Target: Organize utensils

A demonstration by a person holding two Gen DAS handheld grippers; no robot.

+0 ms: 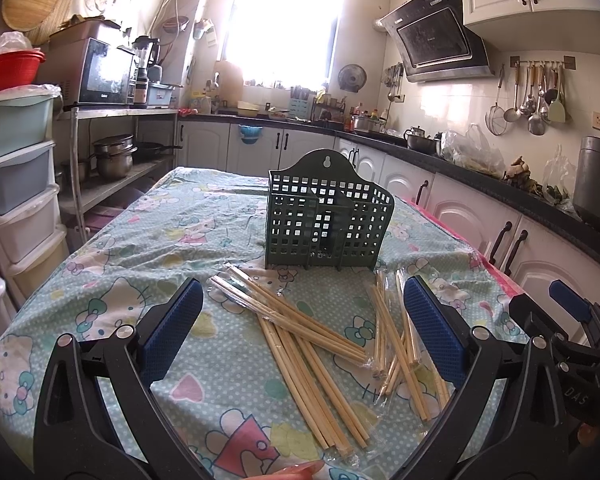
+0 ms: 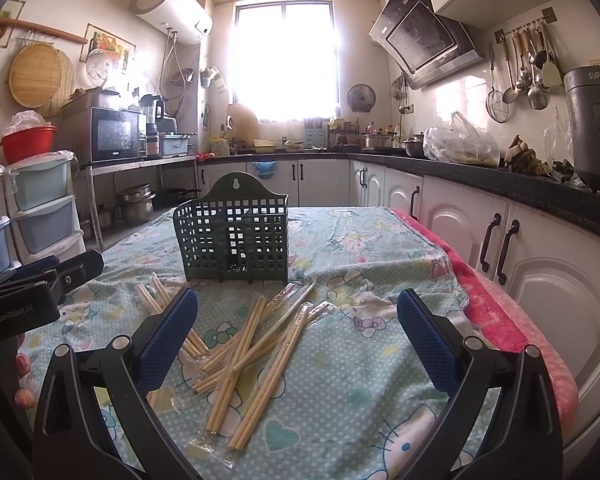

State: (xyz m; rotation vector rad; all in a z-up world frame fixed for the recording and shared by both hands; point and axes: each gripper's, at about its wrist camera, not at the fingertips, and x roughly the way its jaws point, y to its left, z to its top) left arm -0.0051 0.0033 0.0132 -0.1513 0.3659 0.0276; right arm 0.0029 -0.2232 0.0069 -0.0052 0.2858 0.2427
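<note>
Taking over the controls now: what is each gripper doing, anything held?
Left gripper: open, empty, above the chopsticks.
Right gripper: open, empty, above the same pile.

Both tongs [image 1: 303, 312] [image 2: 297, 324]: black arms, silver screws, ribbed blue pads [image 1: 171, 330].

"SUPOR" is printed on the grey cooker [image 2: 594, 120] at three o'clock on the counter. "GenRobot.AI" is read on the left gripper [image 2: 40, 276] body at nine o'clock. "DAS" is stamped on the right gripper [image 1: 572, 312] body at four o'clock.
</note>
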